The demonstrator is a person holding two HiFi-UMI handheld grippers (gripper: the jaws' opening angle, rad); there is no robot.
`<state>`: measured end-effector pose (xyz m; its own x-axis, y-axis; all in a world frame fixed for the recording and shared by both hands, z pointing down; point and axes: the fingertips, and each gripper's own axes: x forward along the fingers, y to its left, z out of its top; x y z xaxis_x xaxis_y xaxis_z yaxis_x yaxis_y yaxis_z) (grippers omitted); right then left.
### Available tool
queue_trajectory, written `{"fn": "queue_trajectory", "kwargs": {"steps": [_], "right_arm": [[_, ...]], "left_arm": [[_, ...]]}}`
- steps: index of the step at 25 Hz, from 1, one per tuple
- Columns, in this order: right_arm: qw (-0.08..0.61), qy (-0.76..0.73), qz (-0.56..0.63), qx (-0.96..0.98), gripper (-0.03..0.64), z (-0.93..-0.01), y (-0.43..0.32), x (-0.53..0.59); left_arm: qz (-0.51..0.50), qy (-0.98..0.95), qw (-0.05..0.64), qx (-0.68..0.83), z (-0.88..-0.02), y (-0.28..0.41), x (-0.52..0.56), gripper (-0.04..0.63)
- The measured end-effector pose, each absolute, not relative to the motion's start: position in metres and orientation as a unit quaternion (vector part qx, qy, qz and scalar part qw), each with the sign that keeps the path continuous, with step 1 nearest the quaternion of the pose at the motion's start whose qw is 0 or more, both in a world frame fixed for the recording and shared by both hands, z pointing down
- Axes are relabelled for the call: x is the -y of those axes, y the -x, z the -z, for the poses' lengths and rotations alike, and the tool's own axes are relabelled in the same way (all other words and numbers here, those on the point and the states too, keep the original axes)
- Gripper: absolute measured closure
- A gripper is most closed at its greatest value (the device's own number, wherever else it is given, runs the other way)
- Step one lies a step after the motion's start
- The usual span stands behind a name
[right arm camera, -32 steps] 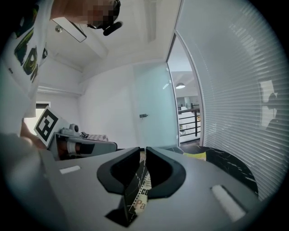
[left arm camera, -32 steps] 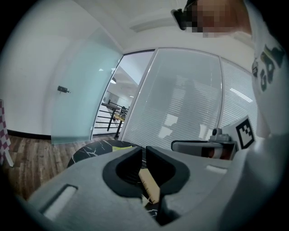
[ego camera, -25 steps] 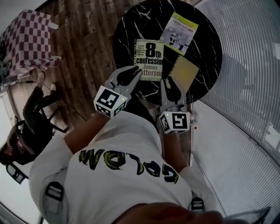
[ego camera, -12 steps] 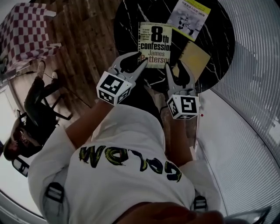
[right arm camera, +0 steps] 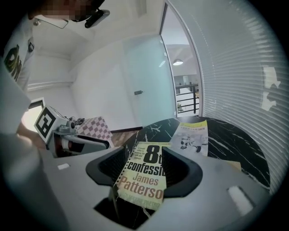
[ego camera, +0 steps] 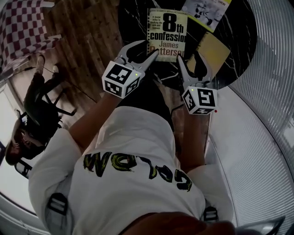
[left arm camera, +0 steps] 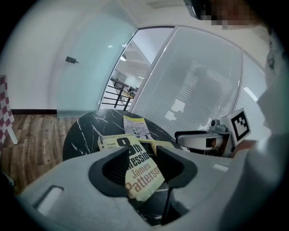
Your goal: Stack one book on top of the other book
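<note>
- The left tongs (ego camera: 148,49) and the right tongs (ego camera: 189,57), jaws parting on both and nothing clamped, hang at the near edge of the paperback (ego camera: 167,34) (cover title "8th confession"). It lies flat on the black marble bench (ego camera: 135,23). The left pair is at its near left corner, the right pair just beside its near right corner.
- The step in hand looks like the pick-up. Each pair should straddle a near corner, close on the book's full thickness rather than the cover alone, and rise evenly so the pages do not sag or fan.
- Just right of the paperback lies a tan flat item (ego camera: 215,50); what it is cannot be told.
- Farther off lies the yellow-edged book (ego camera: 206,8), the likely base of the stack. The paperback should land squarely on it.
- No container is in view.
</note>
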<state>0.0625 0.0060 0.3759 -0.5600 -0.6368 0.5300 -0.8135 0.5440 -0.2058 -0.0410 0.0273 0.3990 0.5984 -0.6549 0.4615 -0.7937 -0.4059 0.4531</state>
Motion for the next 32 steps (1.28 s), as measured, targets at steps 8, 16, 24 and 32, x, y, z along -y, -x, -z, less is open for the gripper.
{"fn": "queue_trajectory", "kwargs": {"steps": [8,16,24,32], "right_arm": [[0.233,-0.408,-0.24,0.85,0.308,-0.419,-0.064,-0.006],[0.247,-0.397,-0.277,0.84,0.267,-0.454,-0.064,0.0],[0.265,-0.381,-0.313,0.829,0.221,-0.49,-0.063,0.002],[0.28,-0.368,-0.34,0.819,0.186,-0.516,-0.06,0.003]], "left_arm": [[-0.126,-0.819,0.359,0.43,-0.439,0.037,-0.032,0.387],[-0.145,-0.809,0.378,0.427,-0.472,0.037,-0.031,0.342],[-0.15,-0.793,0.412,0.422,-0.503,0.036,-0.027,0.282],[-0.149,-0.776,0.44,0.428,-0.527,0.039,-0.023,0.236]]}}
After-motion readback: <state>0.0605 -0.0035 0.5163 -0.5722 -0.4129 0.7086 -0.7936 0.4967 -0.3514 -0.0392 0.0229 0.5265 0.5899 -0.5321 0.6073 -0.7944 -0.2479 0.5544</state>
